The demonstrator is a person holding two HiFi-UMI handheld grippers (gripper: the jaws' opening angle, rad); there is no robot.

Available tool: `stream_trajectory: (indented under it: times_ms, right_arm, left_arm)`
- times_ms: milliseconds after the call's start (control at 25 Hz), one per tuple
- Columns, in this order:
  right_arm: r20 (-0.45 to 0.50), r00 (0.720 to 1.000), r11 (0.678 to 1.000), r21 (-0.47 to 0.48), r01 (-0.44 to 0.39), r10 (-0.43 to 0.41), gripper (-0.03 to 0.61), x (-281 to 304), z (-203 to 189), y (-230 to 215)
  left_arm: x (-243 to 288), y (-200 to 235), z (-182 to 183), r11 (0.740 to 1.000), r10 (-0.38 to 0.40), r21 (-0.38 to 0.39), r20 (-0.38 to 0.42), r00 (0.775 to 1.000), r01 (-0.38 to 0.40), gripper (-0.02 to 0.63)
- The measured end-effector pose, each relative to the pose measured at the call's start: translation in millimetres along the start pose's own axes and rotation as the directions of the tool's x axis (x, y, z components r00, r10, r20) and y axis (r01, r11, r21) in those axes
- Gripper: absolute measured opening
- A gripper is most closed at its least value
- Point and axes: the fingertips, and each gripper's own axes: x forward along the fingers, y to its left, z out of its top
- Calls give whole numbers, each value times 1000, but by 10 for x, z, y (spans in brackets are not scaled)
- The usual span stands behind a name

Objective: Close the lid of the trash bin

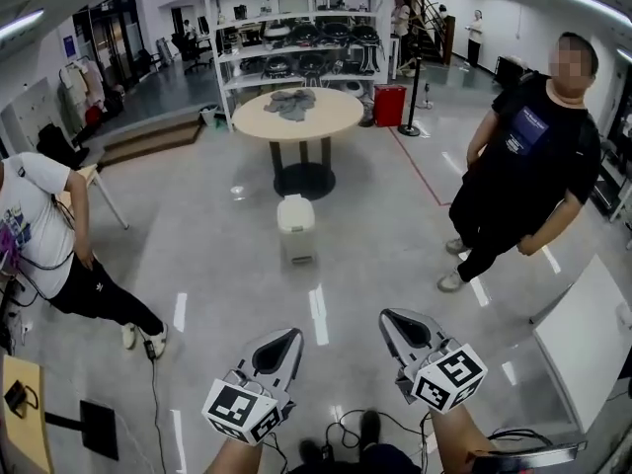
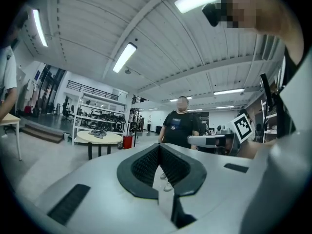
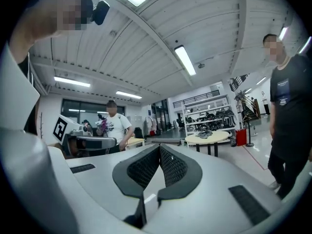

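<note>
No word, number or brand is showing clearly enough to read. At about six o'clock in the head view, the cube (image 1: 244,410) on the left gripper (image 1: 292,335) and the cube (image 1: 449,376) on the right gripper (image 1: 386,315) are carrying only black-and-white square markers, not letters. The blue patch (image 1: 526,129) on the black shirt of the person (image 1: 528,166) at two o'clock is bearing print too small to make out.

Glossy grey floor (image 1: 380,215), mirroring the ceiling lights. A small trash bin (image 1: 295,227) of smooth white plastic. A round table (image 1: 341,118) with a pale, matt, wood-look top and crumpled grey cloth (image 1: 291,102) on it. The left gripper (image 1: 288,338) and right gripper (image 1: 393,320) have matt grey plastic shells and black ribbed pads (image 2: 145,165).
</note>
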Motion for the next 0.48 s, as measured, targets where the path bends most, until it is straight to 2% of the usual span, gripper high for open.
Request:
stream_trajectory:
  times_ms: [240, 480]
  right_arm:
    - [-59, 998, 999, 9, 37, -37, 9, -95, -116, 373]
    - [-47, 999, 1000, -16, 7, -8, 9, -191, -26, 491]
  left_arm:
    - [-439, 122, -91, 999, 14, -48, -8, 1000, -15, -3]
    - [-619, 65, 27, 997, 65, -36, 16, 998, -65, -3]
